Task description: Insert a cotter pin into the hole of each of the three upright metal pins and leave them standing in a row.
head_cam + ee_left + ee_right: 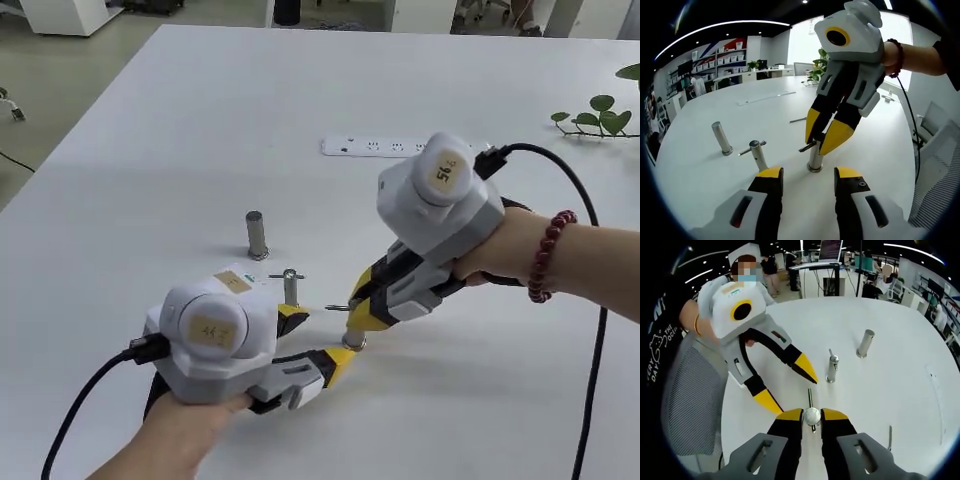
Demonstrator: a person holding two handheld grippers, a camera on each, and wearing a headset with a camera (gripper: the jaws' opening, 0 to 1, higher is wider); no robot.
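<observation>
Left gripper (318,338) & right gripper (358,311): white-grey housings, black fingers (338,363) w/ yellow tips, black cables (601,330), tan stickers (445,172), right's maybe "5K". Dark-red bead bracelet (545,258). Black tee (660,355).

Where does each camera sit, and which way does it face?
Head view: on the headset, looking down at the table; left hand-held gripper, right hand-held gripper and arms show.
Left gripper view: on the left one, facing the near pin and the right one; own jaws show.
Right gripper view: on the right one, above that pin, facing the person; own jaws show.
All share that pin.
</observation>
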